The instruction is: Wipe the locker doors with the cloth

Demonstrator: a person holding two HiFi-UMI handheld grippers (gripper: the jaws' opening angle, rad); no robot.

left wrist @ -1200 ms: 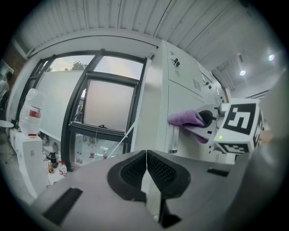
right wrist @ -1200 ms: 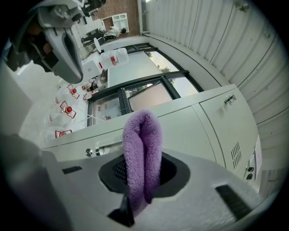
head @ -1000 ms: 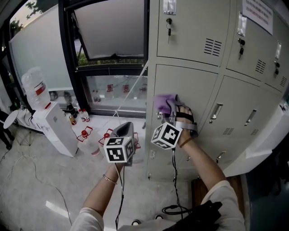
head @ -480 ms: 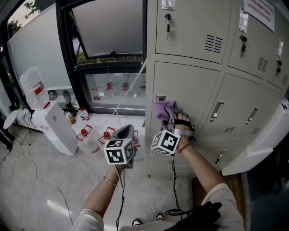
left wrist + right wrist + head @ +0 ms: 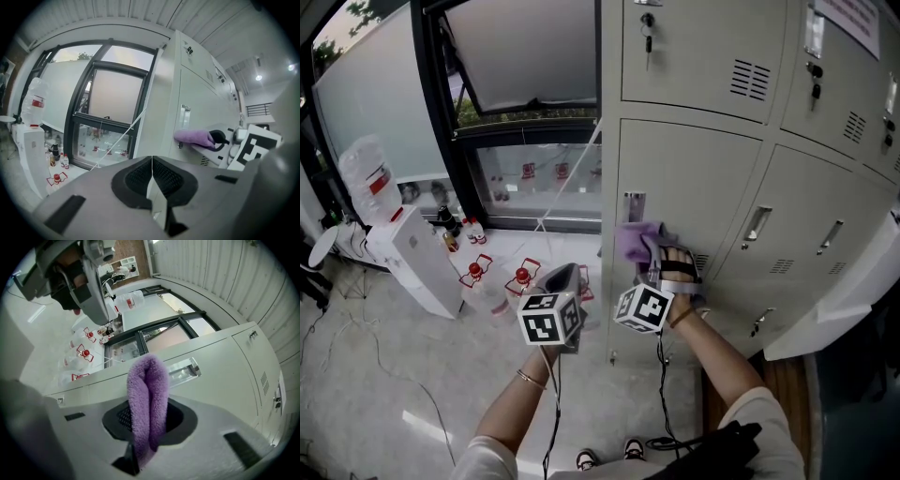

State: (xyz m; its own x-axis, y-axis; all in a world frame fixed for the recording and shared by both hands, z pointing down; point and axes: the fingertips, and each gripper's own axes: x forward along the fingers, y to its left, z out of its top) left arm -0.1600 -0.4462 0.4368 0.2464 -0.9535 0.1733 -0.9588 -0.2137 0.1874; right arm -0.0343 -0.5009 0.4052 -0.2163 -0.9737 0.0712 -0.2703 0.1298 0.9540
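Purple cloth [image 5: 636, 240] sits clamped in your right gripper [image 5: 649, 247], left gripper [image 5: 562, 276] closed empty; snagging the door handle [image 5: 634, 206] could yank it loose.

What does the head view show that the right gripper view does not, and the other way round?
Only the head view shows the person's right hand and the marker cube on the right gripper. Only the right gripper view shows the jaws shut on the folded purple cloth. Both show the cloth at the locker door.
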